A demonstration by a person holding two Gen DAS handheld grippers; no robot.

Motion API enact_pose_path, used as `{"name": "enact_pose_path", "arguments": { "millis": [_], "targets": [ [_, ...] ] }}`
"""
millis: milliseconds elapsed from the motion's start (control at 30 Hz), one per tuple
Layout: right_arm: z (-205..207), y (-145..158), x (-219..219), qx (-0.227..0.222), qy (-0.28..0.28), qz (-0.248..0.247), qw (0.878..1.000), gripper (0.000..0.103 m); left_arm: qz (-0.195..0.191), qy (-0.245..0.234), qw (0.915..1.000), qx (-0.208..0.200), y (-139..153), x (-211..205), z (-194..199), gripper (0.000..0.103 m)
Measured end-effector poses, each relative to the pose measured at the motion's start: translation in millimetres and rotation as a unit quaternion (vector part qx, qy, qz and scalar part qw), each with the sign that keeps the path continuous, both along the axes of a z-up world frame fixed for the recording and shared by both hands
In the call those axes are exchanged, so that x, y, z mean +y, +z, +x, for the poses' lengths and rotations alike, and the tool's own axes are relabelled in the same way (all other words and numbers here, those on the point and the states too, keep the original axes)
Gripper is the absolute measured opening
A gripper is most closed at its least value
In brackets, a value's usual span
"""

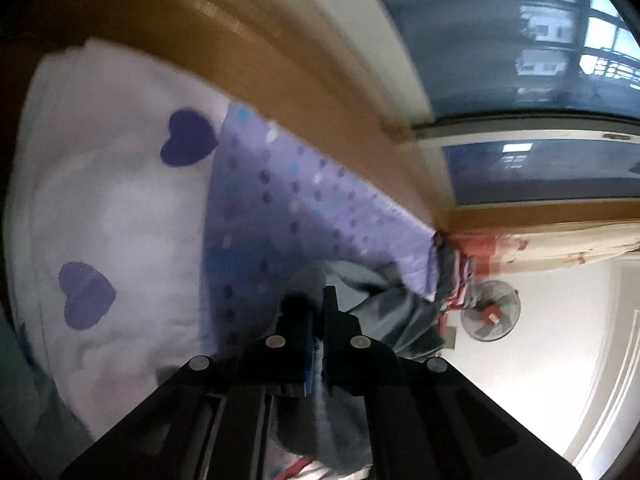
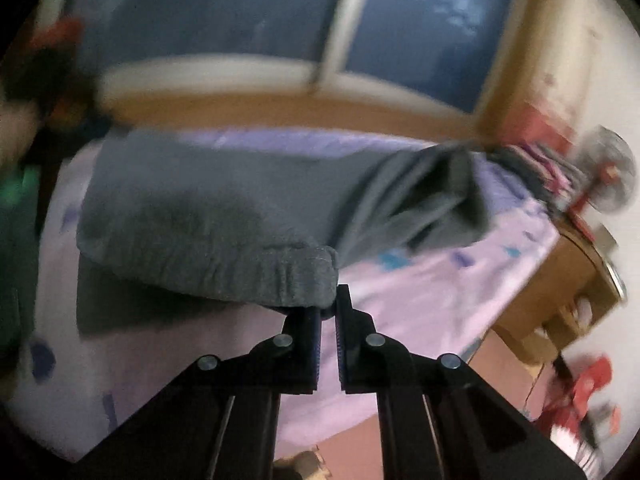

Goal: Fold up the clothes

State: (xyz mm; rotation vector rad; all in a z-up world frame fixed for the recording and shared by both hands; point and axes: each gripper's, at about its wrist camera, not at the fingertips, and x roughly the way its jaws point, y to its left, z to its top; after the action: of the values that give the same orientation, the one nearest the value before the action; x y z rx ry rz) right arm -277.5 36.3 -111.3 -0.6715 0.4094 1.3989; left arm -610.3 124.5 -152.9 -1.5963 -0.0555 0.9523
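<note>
Lifting the grey elastic-waisted fleece trousers [image 2: 224,216] off the lilac heart-print bed sheet [image 2: 420,296], left gripper [image 1: 316,312] and right gripper [image 2: 328,312] each clamped nearly shut on grey fabric; next, probably, carry the waistband across onto the legs evenly.

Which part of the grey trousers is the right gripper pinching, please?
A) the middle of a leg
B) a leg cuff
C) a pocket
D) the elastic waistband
D: in the right wrist view the right gripper is shut on the gathered, ribbed waistband end of the trousers, while the leg trails away over the bed.
</note>
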Motion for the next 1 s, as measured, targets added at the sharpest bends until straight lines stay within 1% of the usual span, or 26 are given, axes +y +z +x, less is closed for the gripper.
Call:
{"name": "enact_pose_path", "arguments": {
  "millis": [67,100,133,200,300,333,367,400,467,533,633,700,800,833,867,900,967,1000],
  "targets": [
    [24.5,26.9,4.3,0.036,-0.036,0.025,0.998,0.004,0.029,0.001,0.9996,0.005,25.8,-3.0,3.2,0.002],
    [38.2,41.8,4.4,0.057,-0.052,0.040,0.996,0.004,0.048,-0.001,0.9988,0.010,40.8,-4.5,5.3,0.002],
    [50.2,58.4,7.3,0.068,-0.061,0.057,0.994,0.004,0.072,-0.004,0.9972,0.017,58.0,-6.2,8.9,0.002],
    [61.2,86.8,18.4,0.066,-0.066,0.084,0.992,0.004,0.126,-0.012,0.9915,0.029,94.8,-9.5,19.2,0.002],
    [75.9,124.6,36.2,0.048,-0.075,0.121,0.989,0.004,0.189,-0.019,0.9806,0.048,145.3,-10.4,33.8,0.002],
    [77.7,142.1,42.5,0.043,-0.070,0.136,0.987,0.004,0.212,-0.019,0.9752,0.062,163.0,-9.3,37.3,0.002],
    [78.6,160.6,48.8,0.038,-0.061,0.151,0.986,0.004,0.235,-0.014,0.9689,0.075,181.7,-8.0,39.1,0.002],
    [79.5,179.0,55.1,0.033,-0.053,0.167,0.984,0.004,0.253,-0.008,0.9643,0.079,197.0,-6.4,38.1,0.002],
    [78.6,218.2,68.8,0.024,-0.032,0.200,0.979,0.004,0.281,0.009,0.9565,0.077,226.7,-5.2,31.4,0.002],
    [74.7,259.5,77.3,0.029,-0.002,0.224,0.974,0.004,0.313,0.029,0.9461,0.078,263.9,-8.8,19.0,0.003],
    [69.1,321.2,89.0,0.037,0.044,0.258,0.964,0.004,0.366,0.056,0.9249,0.085,324.2,-20.9,3.4,0.003],
    [64.2,363.4,94.9,0.039,0.074,0.286,0.954,0.004,0.409,0.079,0.9029,0.106,371.8,-40.4,-2.5,0.003],
    [51.6,420.8,92.0,0.038,0.106,0.344,0.932,0.004,0.465,0.108,0.8654,0.151,443.2,-71.5,-5.0,0.003],
    [50.1,436.8,90.9,0.040,0.111,0.362,0.925,0.004,0.479,0.115,0.8546,0.165,461.8,-81.7,-4.9,0.003],
    [47.7,452.1,89.2,0.043,0.117,0.377,0.918,0.004,0.489,0.123,0.8455,0.175,474.8,-91.6,-5.2,0.003],
    [45.9,463.9,89.0,0.049,0.125,0.384,0.914,0.004,0.499,0.131,0.8362,0.186,487.8,-101.4,-5.6,0.003],
    [42.6,484.1,90.6,0.065,0.148,0.389,0.907,0.004,0.519,0.147,0.8166,0.206,513.7,-121.1,-6.3,0.003],
    [41.2,488.6,91.7,0.072,0.160,0.386,0.905,0.004,0.526,0.159,0.8062,0.219,523.2,-131.2,-6.5,0.003]
  ]
}}
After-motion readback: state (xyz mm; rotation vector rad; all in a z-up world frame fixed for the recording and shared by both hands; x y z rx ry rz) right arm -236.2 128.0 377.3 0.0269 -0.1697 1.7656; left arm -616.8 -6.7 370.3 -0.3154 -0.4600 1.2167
